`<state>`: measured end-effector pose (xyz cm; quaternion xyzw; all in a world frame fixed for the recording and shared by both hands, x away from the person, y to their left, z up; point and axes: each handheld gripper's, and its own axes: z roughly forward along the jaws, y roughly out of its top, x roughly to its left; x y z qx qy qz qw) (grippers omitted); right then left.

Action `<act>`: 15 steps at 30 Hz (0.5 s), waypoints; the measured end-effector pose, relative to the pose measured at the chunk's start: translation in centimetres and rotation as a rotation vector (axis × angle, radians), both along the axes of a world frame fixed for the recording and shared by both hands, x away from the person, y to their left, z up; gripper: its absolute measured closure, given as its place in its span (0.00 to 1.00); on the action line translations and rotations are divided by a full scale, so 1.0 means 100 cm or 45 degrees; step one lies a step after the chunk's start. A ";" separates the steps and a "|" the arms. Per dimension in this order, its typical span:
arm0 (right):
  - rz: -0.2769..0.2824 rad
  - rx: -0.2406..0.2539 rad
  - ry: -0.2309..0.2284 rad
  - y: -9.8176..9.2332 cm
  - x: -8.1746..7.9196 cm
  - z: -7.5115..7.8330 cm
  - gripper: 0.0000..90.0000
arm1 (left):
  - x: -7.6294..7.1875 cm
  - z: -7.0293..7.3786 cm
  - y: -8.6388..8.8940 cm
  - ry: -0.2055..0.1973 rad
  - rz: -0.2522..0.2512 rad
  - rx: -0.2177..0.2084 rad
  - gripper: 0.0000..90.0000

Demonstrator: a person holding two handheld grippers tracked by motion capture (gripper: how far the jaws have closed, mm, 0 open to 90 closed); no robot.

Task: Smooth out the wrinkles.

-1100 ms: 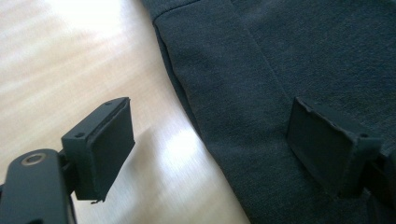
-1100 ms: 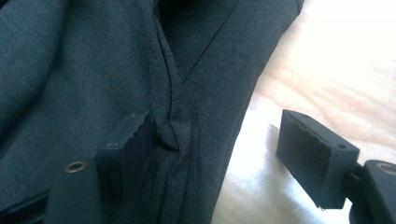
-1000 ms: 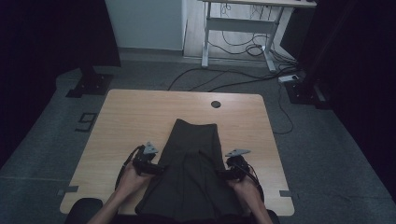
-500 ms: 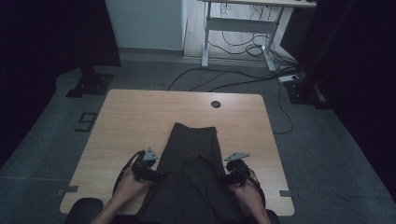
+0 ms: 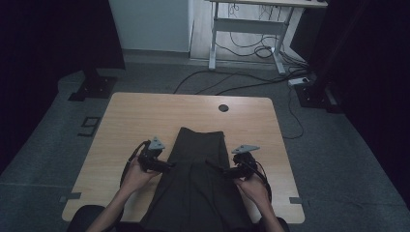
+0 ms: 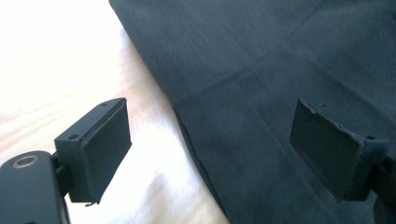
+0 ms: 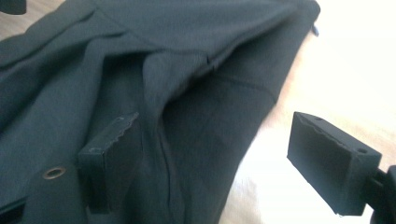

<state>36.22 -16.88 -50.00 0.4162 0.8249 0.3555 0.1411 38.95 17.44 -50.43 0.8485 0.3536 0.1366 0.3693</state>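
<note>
from the high view i saw a dark garment (image 5: 198,179) laid lengthwise down the middle of the wooden table (image 5: 135,116), its narrow end toward the far edge and its wider part running off the near edge toward me. the left gripper (image 5: 167,166) sat at the garment's left edge, held in my left hand (image 5: 138,175), and the right gripper (image 5: 215,167) sat toward its right side, held in my right hand (image 5: 251,186). both pointed inward over the cloth.

in the left gripper view the left gripper (image 6: 210,144) stood wide, its jaws well apart with nothing pinched between them. one jaw hung over bare wood and the other over the garment (image 6: 280,70), so the cloth's edge ran between them. a seam crossed the fabric just beyond the jaws.

in the right gripper view the right gripper (image 7: 215,163) was also wide and held nothing. one jaw lay on or just above the garment (image 7: 140,56), beside a raised fold; i could not tell whether it touched. the other jaw hung over the pale table (image 7: 355,56). a small metal ring (image 7: 54,173) showed on the cloth near the lower left.

a round hole (image 5: 223,108) sat in the table near its far edge, well apart from the garment.
</note>
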 end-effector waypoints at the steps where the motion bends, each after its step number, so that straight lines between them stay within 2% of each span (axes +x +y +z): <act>1: 0.000 0.000 0.000 0.000 0.000 0.000 0.20 | 0.000 0.000 0.000 0.000 0.000 0.000 0.14; 4: 0.003 -0.003 -0.008 0.009 0.013 0.007 0.19 | 0.014 0.005 -0.004 -0.008 0.003 0.019 0.14; 5: 0.003 -0.003 -0.008 0.009 0.013 0.007 0.19 | 0.014 0.005 -0.004 -0.008 0.003 0.019 0.13; 8: 0.004 -0.008 -0.011 0.017 0.028 0.012 0.19 | 0.029 0.009 -0.007 -0.003 0.018 0.011 0.14; 15: -0.013 -0.018 -0.019 0.031 0.050 0.018 0.19 | 0.049 0.011 -0.014 0.002 0.027 0.009 0.15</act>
